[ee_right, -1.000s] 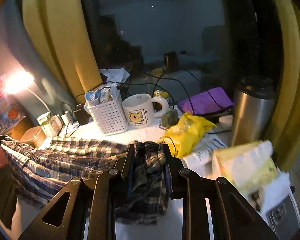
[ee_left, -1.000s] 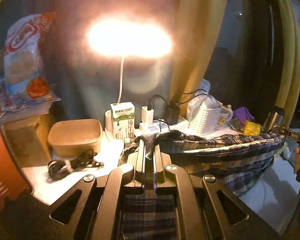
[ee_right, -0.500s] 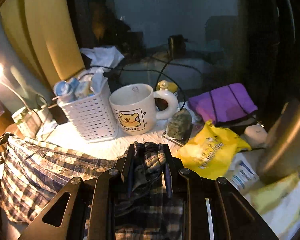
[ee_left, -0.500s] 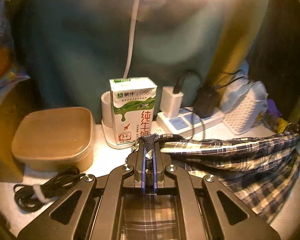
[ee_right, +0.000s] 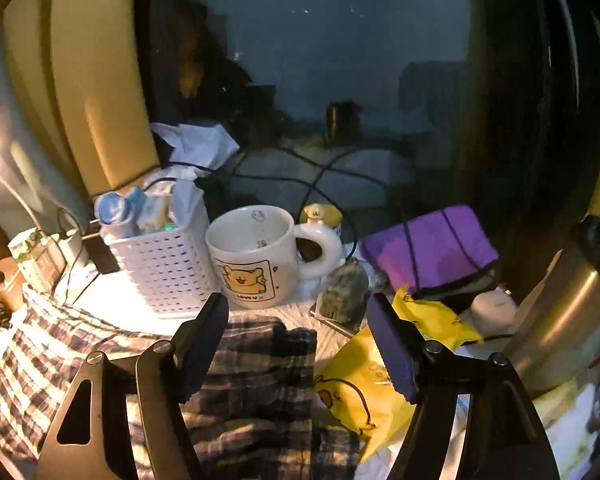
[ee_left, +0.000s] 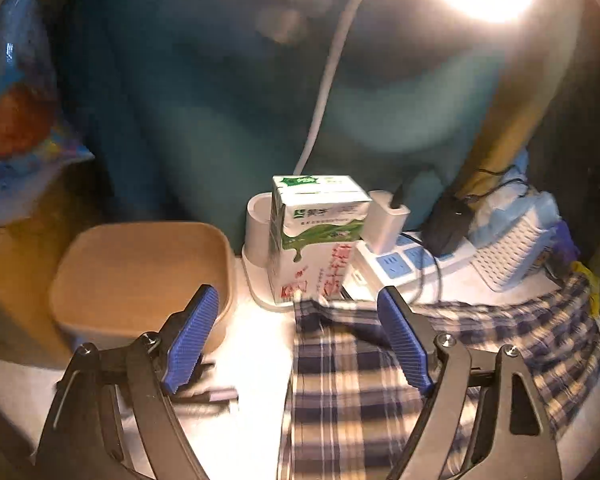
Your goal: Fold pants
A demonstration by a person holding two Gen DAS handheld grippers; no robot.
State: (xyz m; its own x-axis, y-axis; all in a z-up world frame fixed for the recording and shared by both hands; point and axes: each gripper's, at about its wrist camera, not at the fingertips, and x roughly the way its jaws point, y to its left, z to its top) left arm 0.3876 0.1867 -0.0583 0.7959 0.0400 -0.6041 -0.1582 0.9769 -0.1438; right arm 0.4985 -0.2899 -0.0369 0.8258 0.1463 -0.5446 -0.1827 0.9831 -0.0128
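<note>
Cluttered table (ee_left: 256, 344): plaid pants (ee_right: 256, 364) edge borders mug (ee_right: 252, 256).

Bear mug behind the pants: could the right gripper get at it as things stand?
Probably yes. The right gripper, its jaws opening with nothing clamped, points almost straight at the bear mug. Only the flat plaid pants lie between; the white basket crowds the mug's left side.

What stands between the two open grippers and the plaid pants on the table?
Nothing visible does. The plaid pants lie directly under the opening left gripper and the opening right gripper, with no pad pressing on them.
</note>
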